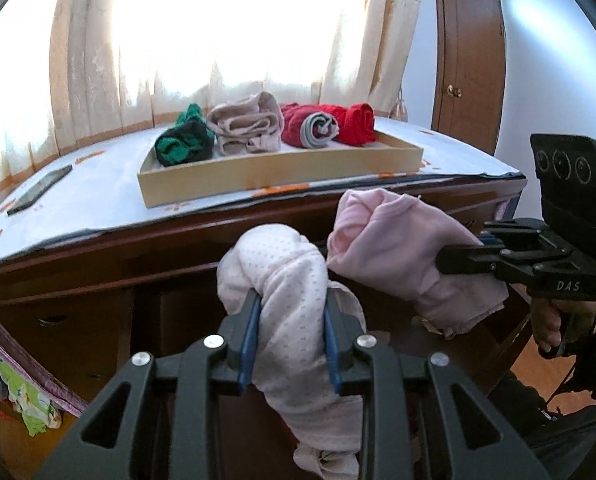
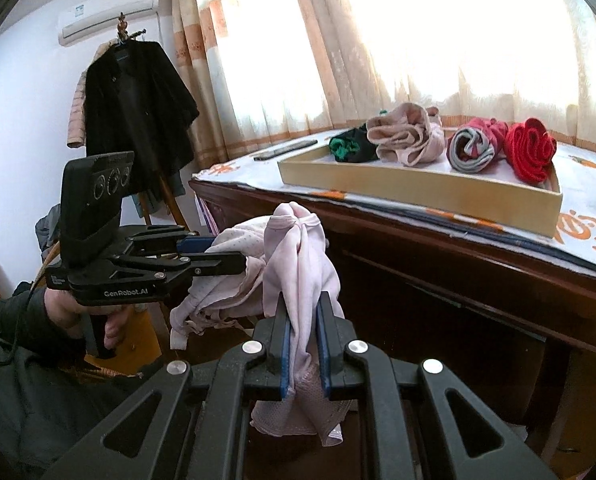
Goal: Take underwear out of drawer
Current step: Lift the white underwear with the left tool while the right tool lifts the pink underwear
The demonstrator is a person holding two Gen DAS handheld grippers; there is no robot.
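My left gripper (image 1: 292, 312) is shut on a rolled white underwear with small dots (image 1: 274, 268), held up in front of the wooden dresser (image 1: 98, 248). To its right, my right gripper (image 1: 441, 258) is shut on a plain pale pink underwear (image 1: 393, 240). In the right wrist view the right gripper (image 2: 302, 312) clamps the pink underwear (image 2: 298, 252), and the left gripper (image 2: 242, 258) holds the dotted underwear (image 2: 238, 240) just to its left. The two bundles nearly touch. The drawer itself is hidden behind the cloth and grippers.
On the dresser top sits a shallow cardboard tray (image 1: 258, 178) with several rolled garments: green-black (image 1: 186, 140), beige (image 1: 246, 128), grey-red (image 1: 317, 128) and red (image 1: 359, 124). A phone (image 1: 40, 190) lies at the left. A coat rack (image 2: 138, 120) stands at left, curtains behind.
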